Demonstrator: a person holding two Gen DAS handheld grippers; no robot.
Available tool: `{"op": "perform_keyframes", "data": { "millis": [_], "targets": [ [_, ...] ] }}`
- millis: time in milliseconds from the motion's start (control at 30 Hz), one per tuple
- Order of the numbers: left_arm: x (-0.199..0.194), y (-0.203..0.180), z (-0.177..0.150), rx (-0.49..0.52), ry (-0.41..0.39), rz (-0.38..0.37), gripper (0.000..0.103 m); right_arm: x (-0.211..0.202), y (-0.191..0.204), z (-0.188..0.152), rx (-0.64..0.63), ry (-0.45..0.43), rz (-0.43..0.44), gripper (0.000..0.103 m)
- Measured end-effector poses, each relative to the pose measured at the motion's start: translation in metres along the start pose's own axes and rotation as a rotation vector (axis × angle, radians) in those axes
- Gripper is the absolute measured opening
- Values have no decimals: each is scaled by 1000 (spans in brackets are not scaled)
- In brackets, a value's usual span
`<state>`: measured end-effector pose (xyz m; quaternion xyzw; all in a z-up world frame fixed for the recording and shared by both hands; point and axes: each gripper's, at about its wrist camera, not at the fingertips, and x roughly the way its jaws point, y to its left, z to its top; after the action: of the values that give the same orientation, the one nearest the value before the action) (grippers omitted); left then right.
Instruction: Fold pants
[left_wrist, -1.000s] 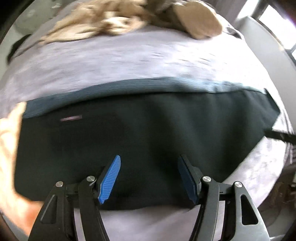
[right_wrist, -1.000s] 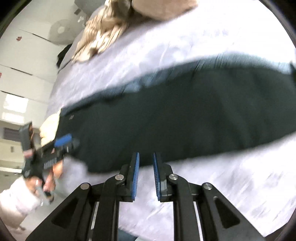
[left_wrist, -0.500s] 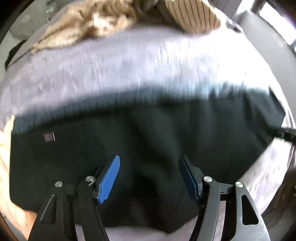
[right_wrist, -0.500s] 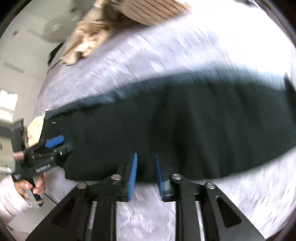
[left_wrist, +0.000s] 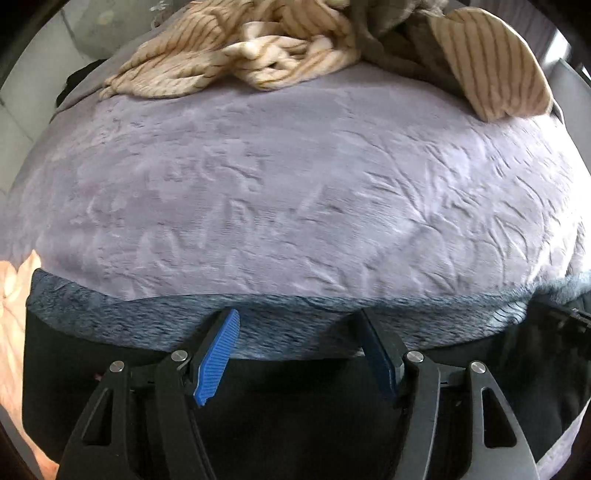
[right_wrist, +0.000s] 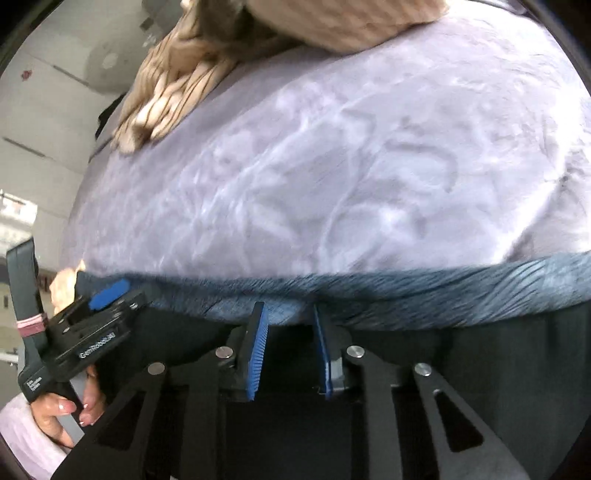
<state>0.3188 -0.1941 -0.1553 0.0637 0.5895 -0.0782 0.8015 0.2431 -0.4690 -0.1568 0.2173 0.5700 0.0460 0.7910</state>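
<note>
Now both grippers sit low over the pants (left_wrist: 295, 424), toward the fleecy edge at 12 o'clock, presumably to grasp it: left gripper (left_wrist: 299, 354) spread wide, right gripper (right_wrist: 290, 347) parted, neither pinching cloth.

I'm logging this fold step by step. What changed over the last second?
Both grippers moved forward over the dark pants to their far edge, where the blue-grey fleecy lining shows. The right hand-held gripper opened a little; the left hand-held gripper stayed wide open. Neither grips fabric. The striped beige bedding and purple blanket look unmoved.
</note>
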Motion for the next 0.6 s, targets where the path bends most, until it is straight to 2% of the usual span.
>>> {"op": "perform_keyframes", "data": {
  "millis": [67,167,300,333,367,400,500,600],
  "targets": [
    [-6,10,1,-16,0,13,67,-11,-11,3,25,-27,-46,27],
    [-20,24,-6,16,-26,59,67,-30,-28,1,91,-36,-47,29],
    [-32,54,-24,-10,-34,95,67,-55,-31,-18,95,-52,-38,31],
    [-28,63,-31,-16,-23,118,69,-62,-33,-29,92,-52,-42,33],
    [-22,70,-35,-22,-6,134,77,-65,-35,-37,94,-47,-47,39],
    [-17,80,-40,-36,3,143,88,-63,-35,-45,101,-36,-55,42],
    [-18,85,-40,-27,20,137,89,-66,-46,-75,156,15,-46,42],
    [-26,78,-40,-2,36,133,89,-75,-42,-93,167,16,-37,43]
  ]
}}
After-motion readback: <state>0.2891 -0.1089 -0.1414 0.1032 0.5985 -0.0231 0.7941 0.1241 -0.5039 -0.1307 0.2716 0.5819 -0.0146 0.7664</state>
